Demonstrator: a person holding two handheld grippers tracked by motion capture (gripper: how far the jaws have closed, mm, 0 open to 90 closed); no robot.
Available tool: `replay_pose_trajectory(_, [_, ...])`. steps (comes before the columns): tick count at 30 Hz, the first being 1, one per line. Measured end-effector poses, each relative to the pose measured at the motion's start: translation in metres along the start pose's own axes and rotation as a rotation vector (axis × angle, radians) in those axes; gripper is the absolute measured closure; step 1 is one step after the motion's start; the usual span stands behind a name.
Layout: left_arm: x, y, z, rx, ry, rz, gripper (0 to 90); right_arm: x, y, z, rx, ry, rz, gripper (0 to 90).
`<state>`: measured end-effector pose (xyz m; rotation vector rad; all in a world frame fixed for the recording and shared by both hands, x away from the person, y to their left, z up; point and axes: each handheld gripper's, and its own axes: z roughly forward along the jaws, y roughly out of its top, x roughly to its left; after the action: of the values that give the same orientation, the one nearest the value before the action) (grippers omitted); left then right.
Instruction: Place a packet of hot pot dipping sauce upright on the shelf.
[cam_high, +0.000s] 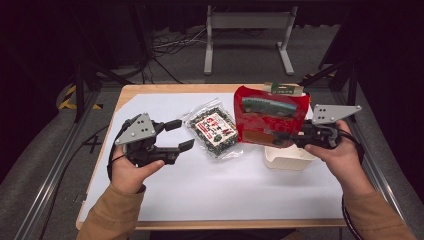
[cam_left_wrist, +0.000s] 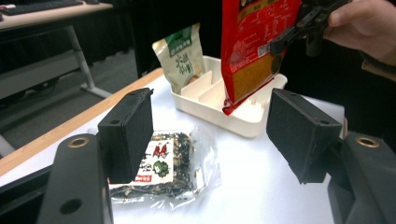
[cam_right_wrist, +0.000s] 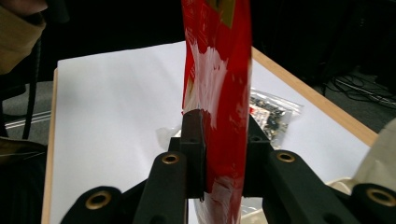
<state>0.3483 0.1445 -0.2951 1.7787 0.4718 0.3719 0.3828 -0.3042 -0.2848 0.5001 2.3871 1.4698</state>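
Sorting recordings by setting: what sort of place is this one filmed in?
Probably a lab or studio set up for recording, not a home or shop. A wooden table under a white sheet stands in a dark room, with loose cables on grey carpet and a bare metal desk frame behind.

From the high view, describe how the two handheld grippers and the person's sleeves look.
Both are black two-fingered tools. The left gripper carries a grey three-cornered plate dotted with small holes, and a thin black cable loops from it past the wrist. The right gripper has the same grey plate and a black cable trailing along the forearm. Brass-ringed holes mark the finger bases. The sleeves are tan, with ribbed cuffs.
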Motion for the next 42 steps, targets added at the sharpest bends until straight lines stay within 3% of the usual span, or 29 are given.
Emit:
replay_pose_trajectory(3, [0.004, -0.005, 0.001, 0.008, 0.008, -0.013, 33.7, -0.011, 0.001, -0.003, -0.001, -0.017, 0.008, 75.6])
replay_pose_trajectory(4, [0.006, -0.006, 0.001, 0.017, 0.007, -0.031, 33.7, -0.014, 0.001, -0.004, 0.003, -0.024, 0.008, 75.6])
replay_pose_trajectory(6, [0.01, -0.009, 0.0, 0.052, 0.004, -0.111, 32.9, -0.02, 0.001, -0.005, 0.008, -0.034, 0.009, 75.6])
replay_pose_trajectory(7, [0.011, -0.01, 0.0, 0.047, 0.003, -0.126, 32.2, -0.024, 0.0, -0.006, 0.009, -0.041, 0.007, 75.6])
replay_pose_trajectory(11, [0.017, -0.013, -0.001, 0.045, 0.054, -0.081, 28.4, -0.038, -0.004, -0.012, -0.011, -0.067, 0.015, 75.6])
replay_pose_trajectory(14, [0.02, -0.015, 0.0, 0.057, 0.058, -0.078, 25.2, -0.049, -0.009, -0.015, -0.015, -0.081, 0.028, 75.6])
replay_pose_trajectory(25, [0.026, -0.021, 0.006, 0.109, 0.076, -0.091, 17.1, -0.082, -0.013, -0.022, -0.016, -0.126, 0.05, 75.6])
replay_pose_trajectory(29, [0.029, -0.023, 0.005, 0.104, 0.08, -0.099, 16.3, -0.093, -0.013, -0.023, -0.009, -0.153, 0.048, 75.6])
replay_pose_trajectory(42, [0.033, -0.026, 0.005, 0.108, 0.097, -0.112, 12.8, -0.116, -0.022, -0.021, 0.006, -0.172, 0.065, 75.6])
